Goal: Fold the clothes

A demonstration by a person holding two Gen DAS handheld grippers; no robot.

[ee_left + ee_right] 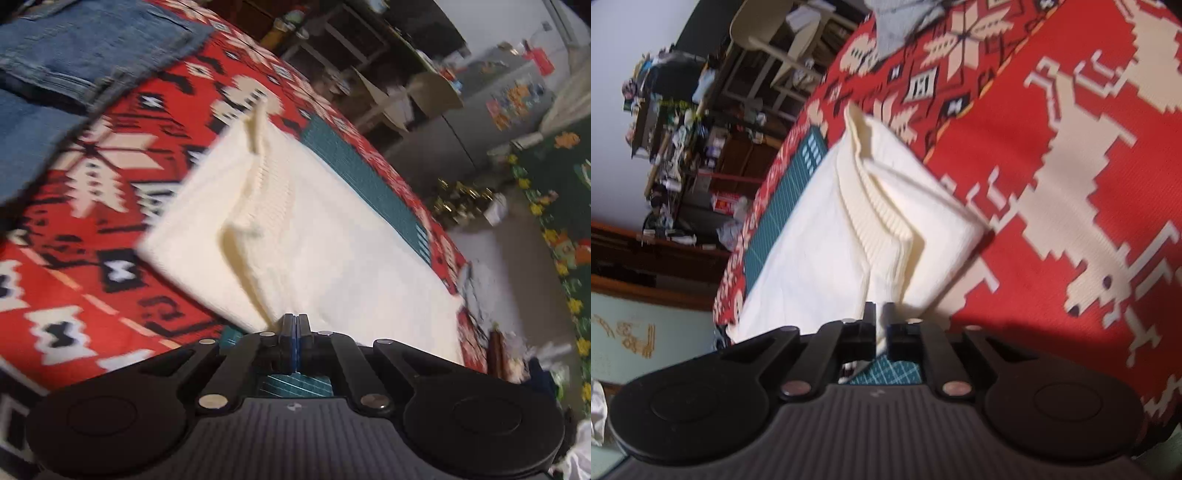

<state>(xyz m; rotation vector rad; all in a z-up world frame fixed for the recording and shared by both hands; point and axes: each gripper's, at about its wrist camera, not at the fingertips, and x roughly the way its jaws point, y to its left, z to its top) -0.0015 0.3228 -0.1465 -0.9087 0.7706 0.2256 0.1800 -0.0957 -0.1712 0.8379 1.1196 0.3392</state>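
Fingers of both grippers pinch the cream sweater's near edge; mid-fold, it seems, needing a level carry forward over the rest.

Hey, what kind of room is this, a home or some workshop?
Most likely a lived-in home: a red patterned blanket covers the work surface, folded jeans lie on it, and cluttered shelves and a magnet-covered fridge stand behind.
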